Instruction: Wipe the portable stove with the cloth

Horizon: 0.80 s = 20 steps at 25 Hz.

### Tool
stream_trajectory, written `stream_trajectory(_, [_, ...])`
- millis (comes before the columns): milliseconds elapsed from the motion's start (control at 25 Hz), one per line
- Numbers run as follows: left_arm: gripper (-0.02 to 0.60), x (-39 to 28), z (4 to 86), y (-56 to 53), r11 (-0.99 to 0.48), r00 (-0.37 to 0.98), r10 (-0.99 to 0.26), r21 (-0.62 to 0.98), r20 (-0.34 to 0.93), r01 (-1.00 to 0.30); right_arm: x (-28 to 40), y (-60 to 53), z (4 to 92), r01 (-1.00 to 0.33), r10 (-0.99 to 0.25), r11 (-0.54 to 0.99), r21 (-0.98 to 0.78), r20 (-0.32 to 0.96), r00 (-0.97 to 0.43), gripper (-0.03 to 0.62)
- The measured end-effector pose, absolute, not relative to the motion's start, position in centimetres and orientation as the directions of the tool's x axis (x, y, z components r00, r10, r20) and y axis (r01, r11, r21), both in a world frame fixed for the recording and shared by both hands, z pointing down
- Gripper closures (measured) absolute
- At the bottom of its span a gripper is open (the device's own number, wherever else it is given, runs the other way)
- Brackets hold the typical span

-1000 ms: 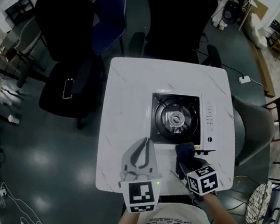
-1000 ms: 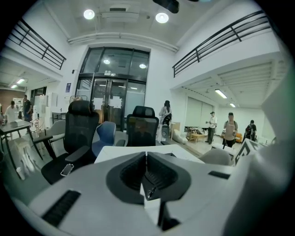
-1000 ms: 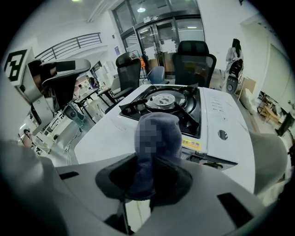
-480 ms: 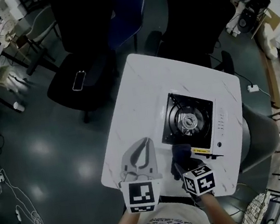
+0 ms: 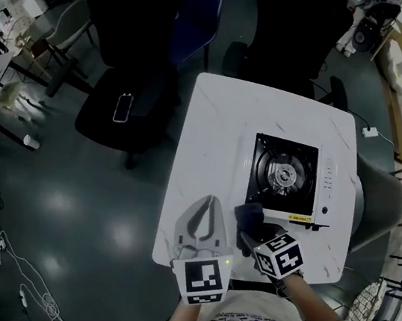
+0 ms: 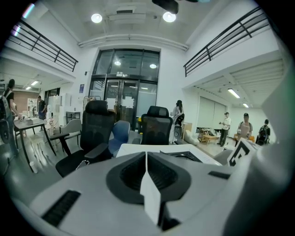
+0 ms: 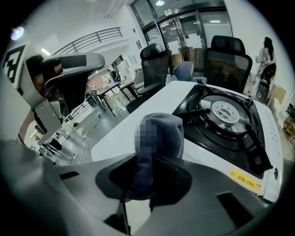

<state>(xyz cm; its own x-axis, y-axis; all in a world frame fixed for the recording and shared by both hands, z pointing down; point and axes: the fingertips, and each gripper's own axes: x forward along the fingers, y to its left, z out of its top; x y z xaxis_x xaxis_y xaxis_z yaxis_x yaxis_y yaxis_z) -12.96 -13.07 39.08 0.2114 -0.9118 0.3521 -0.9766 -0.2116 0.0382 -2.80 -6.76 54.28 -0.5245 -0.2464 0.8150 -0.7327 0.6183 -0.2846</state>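
Observation:
The portable stove, white with a black top and a round burner, sits on the right side of the white table. My right gripper is shut on a dark blue-grey cloth, whose bunched end stands up just short of the stove's near left corner. My left gripper hovers over the table's near left part, jaws shut with nothing between them. In the left gripper view its closed jaws point toward the chairs beyond the table.
Two black office chairs and a blue one stand at the table's far side; a phone lies on one seat. A grey chair is at the right. Cables run over the dark floor at left.
The view has shifted, so table and stove sit further right in the picture. My right gripper with the cloth has moved a little left, toward the stove's near left corner. The left gripper holds still.

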Motion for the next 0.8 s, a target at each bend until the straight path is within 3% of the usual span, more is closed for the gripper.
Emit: stream_trajectory(800, [0.560,-15.7,39.5,-14.6,-0.219,0.225,-0.908,0.058,0.352,-0.974,-8.3,-11.1,52.1,-0.703,-0.258,0.651,-0.287,0.787,-0.560,0.499])
